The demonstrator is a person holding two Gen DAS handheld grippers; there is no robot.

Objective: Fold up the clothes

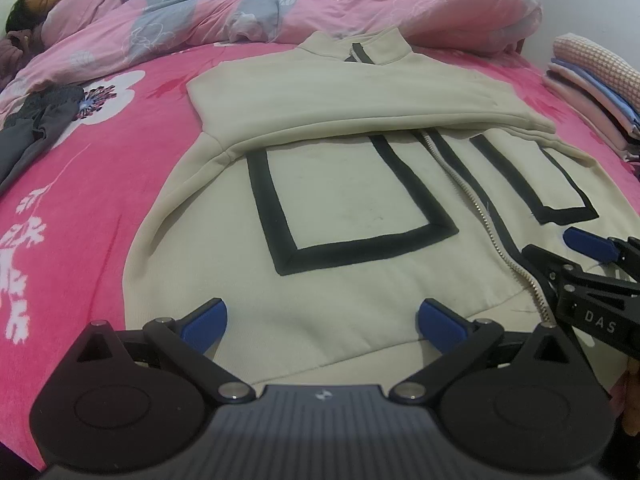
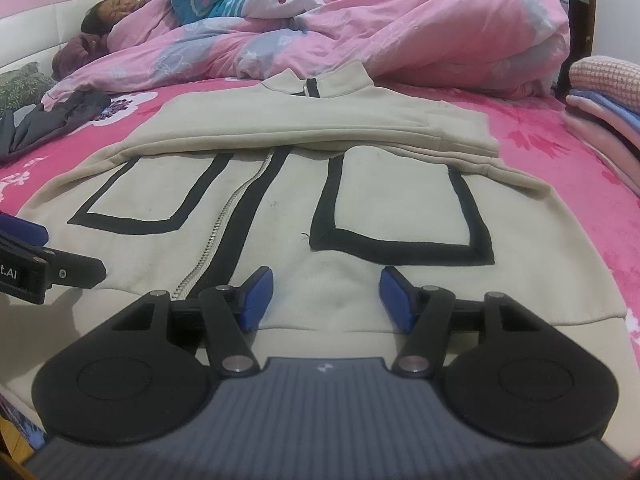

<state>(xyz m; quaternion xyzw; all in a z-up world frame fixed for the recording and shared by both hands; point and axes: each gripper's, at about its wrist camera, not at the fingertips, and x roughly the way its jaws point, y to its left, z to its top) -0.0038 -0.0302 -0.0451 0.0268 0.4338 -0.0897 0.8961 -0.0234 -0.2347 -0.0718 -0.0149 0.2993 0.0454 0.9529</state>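
Pink floral bed (image 1: 132, 168) w/ rumpled quilt (image 2: 400, 36), white headboard (image 2: 36, 28).

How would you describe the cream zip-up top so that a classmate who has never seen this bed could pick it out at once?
Start at the bed with the bright pink flowered sheet. Spread flat in its middle lies the cream zip-up top, its collar toward the heaped pink quilt. Unlike the crumpled grey garment and the folded stack at the sides, it has black rectangular outlines either side of a metal zip.
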